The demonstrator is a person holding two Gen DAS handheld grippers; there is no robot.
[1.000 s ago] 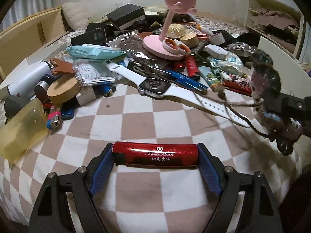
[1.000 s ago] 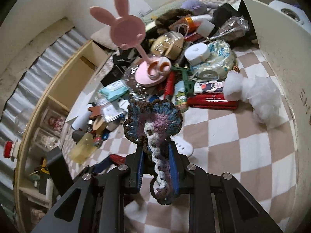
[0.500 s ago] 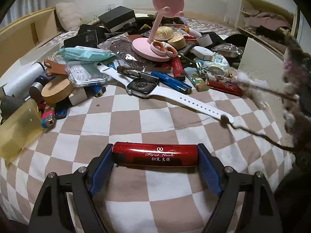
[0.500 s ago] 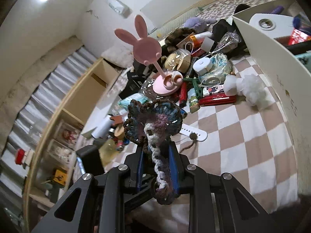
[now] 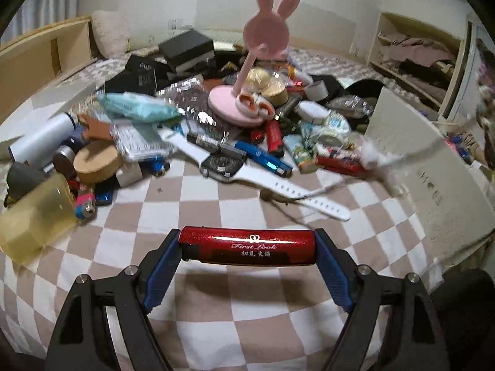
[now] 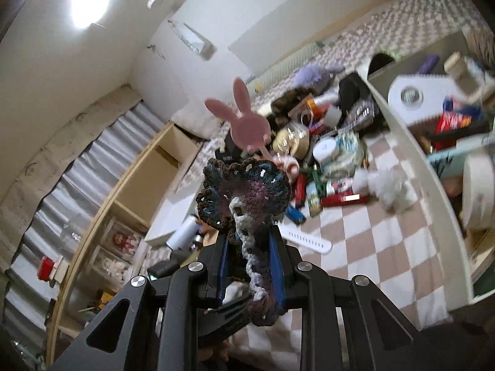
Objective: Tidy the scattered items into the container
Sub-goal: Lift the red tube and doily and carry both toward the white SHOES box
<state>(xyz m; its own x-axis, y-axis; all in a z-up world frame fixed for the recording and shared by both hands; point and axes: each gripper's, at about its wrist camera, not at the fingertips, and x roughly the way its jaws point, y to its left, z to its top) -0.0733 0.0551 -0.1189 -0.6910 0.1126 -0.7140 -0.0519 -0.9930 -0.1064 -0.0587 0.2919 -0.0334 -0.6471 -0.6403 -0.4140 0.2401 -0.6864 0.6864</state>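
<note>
My left gripper (image 5: 247,247) is shut end-to-end on a glossy red lighter (image 5: 247,245) and holds it above the checkered cloth. A crocheted piece in brown, blue and purple yarn (image 6: 244,191) is pinched in my right gripper (image 6: 250,247), high over the bed; its yarn tail (image 5: 411,151) blurs across the left wrist view. The white container (image 6: 411,154) stands at the right and holds several items. The scattered pile includes a white smartwatch (image 5: 229,167) and a pink bunny stand (image 5: 266,43).
A yellow translucent box (image 5: 34,213), a white bottle (image 5: 40,139), a round wooden lid (image 5: 96,160) and black boxes (image 5: 185,49) lie left and behind. White fluff (image 6: 386,188) sits beside the container wall. Wooden shelves (image 6: 148,179) line the left side.
My right gripper has risen and swung toward the container with the crochet piece, so the bin's inside now shows. My left gripper lifted slightly, still holding the red lighter.
</note>
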